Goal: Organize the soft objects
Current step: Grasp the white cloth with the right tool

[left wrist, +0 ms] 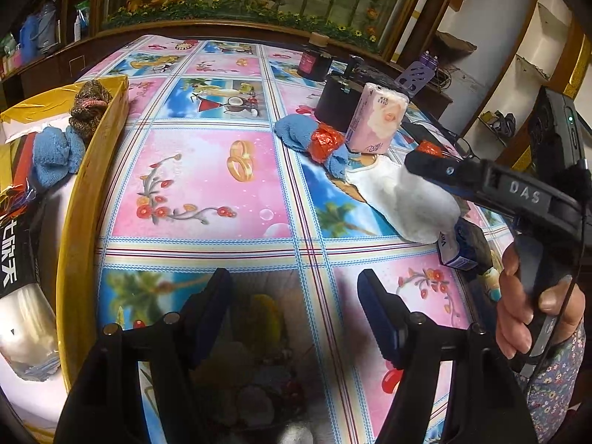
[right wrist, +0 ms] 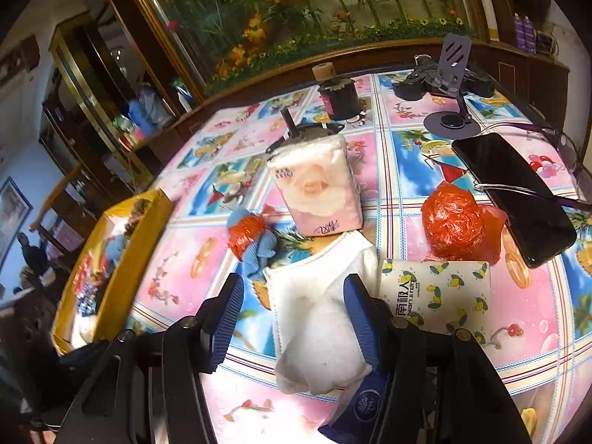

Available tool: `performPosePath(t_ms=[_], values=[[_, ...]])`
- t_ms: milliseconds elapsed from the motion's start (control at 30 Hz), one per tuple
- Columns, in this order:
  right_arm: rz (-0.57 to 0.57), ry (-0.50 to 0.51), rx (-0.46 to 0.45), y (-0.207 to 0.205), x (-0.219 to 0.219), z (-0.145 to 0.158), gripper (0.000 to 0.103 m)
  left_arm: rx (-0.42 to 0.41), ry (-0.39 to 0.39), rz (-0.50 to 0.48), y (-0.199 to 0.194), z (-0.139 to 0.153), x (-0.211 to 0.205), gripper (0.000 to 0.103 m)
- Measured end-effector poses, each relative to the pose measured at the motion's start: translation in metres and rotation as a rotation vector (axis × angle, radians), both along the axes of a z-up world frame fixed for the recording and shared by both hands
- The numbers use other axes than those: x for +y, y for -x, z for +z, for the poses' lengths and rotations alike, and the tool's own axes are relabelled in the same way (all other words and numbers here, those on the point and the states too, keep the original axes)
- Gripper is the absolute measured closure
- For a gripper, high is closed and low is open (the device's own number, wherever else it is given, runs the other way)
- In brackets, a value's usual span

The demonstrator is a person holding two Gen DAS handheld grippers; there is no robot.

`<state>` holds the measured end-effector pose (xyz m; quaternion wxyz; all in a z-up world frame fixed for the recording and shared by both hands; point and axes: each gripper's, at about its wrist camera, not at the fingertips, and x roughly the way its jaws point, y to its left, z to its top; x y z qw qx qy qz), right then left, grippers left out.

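Note:
A white soft cloth bundle (right wrist: 318,318) lies on the patterned tablecloth, between the open jaws of my right gripper (right wrist: 294,310); it also shows in the left wrist view (left wrist: 407,199). A pink tissue pack (right wrist: 314,188) stands behind it. A blue cloth with an orange bag (right wrist: 253,240) lies to its left. An orange plastic bag (right wrist: 458,225) and a lemon-print tissue pack (right wrist: 436,296) lie to its right. A yellow box (left wrist: 85,185) at the left holds a blue cloth (left wrist: 55,155) and a knitted item (left wrist: 90,105). My left gripper (left wrist: 296,307) is open and empty above the table.
A black phone (right wrist: 514,196), a purple phone stand (right wrist: 451,111) and a dark jar (right wrist: 338,98) stand at the back. A dark blue packet (right wrist: 359,403) lies under the right gripper. The table edge runs along a wooden cabinet.

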<state>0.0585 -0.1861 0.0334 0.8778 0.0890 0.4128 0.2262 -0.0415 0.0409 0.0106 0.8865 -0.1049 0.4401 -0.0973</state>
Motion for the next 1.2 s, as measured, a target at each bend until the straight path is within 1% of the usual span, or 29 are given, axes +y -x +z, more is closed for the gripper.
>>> performPosePath(t_ms=[100,200,233,267,300,333,367,400,433,467,500,533,567,667,700,733,800,867,967,1000,1100,1200], values=[[0.020,0.106,-0.007,0.000,0.016,-0.006,0.042,0.000,0.005,-0.002,0.001,0.000,0.000,0.032],[0.017,0.299,-0.005,-0.002,0.034,-0.019,0.040,-0.001,0.008,-0.005,0.000,0.000,0.000,0.032],[0.022,0.347,0.008,-0.003,0.038,-0.024,0.038,-0.001,0.009,-0.006,0.000,0.000,0.000,0.032],[0.030,0.381,0.005,-0.002,0.042,-0.028,0.037,-0.001,0.010,-0.006,0.000,0.000,0.000,0.032],[0.038,0.385,-0.001,0.000,0.043,-0.028,0.036,-0.001,0.010,-0.007,0.000,0.000,0.000,0.031],[0.041,0.371,-0.002,0.000,0.042,-0.028,0.036,0.000,0.008,-0.007,0.000,0.000,0.000,0.031],[0.038,0.354,-0.007,0.001,0.039,-0.028,0.039,0.000,0.006,-0.008,0.000,0.000,0.000,0.031],[0.030,0.335,-0.008,0.000,0.034,-0.027,0.057,0.000,0.004,-0.009,0.000,0.000,-0.001,0.030],[0.026,0.304,-0.004,-0.001,0.029,-0.026,0.078,0.000,0.002,-0.008,0.000,0.000,-0.002,0.030],[0.027,0.257,0.010,-0.003,0.024,-0.025,0.086,0.000,-0.001,-0.006,0.000,0.000,-0.002,0.030],[0.030,0.212,0.022,-0.003,0.020,-0.024,0.091,0.000,-0.003,-0.004,0.000,0.000,-0.003,0.030],[0.035,0.160,0.022,-0.003,0.016,-0.021,0.091,0.001,-0.004,-0.003,-0.001,0.000,-0.003,0.030],[0.048,0.097,0.002,0.001,0.013,-0.015,0.091,0.003,-0.006,-0.001,-0.002,0.000,-0.004,0.030],[0.100,-0.136,-0.119,0.018,-0.001,0.015,0.091,0.010,-0.003,0.007,-0.007,0.000,-0.003,0.030],[0.102,-0.184,-0.137,0.021,-0.007,0.020,0.091,0.015,0.000,0.010,-0.008,0.001,-0.003,0.030],[0.088,-0.206,-0.141,0.021,-0.011,0.022,0.091,0.017,0.000,0.012,-0.010,0.001,-0.002,0.030],[0.048,-0.213,-0.115,0.017,-0.018,0.018,0.091,0.017,-0.002,0.020,-0.013,0.004,-0.002,0.030],[0.051,-0.226,-0.058,0.012,-0.019,0.011,0.091,0.012,0.001,0.030,-0.016,0.009,0.000,0.030],[0.060,-0.152,0.005,0.007,-0.008,0.001,0.091,-0.012,0.001,0.065,-0.021,0.020,0.007,0.030],[0.070,-0.131,0.026,0.006,-0.004,-0.003,0.089,-0.020,0.000,0.079,-0.023,0.024,0.009,0.030],[0.122,-0.052,0.111,0.001,0.014,-0.022,0.089,-0.026,-0.002,0.114,-0.031,0.033,0.017,0.030],[0.151,0.003,0.119,0.004,0.026,-0.028,0.088,-0.013,0.014,0.144,-0.045,0.039,0.021,0.029]])
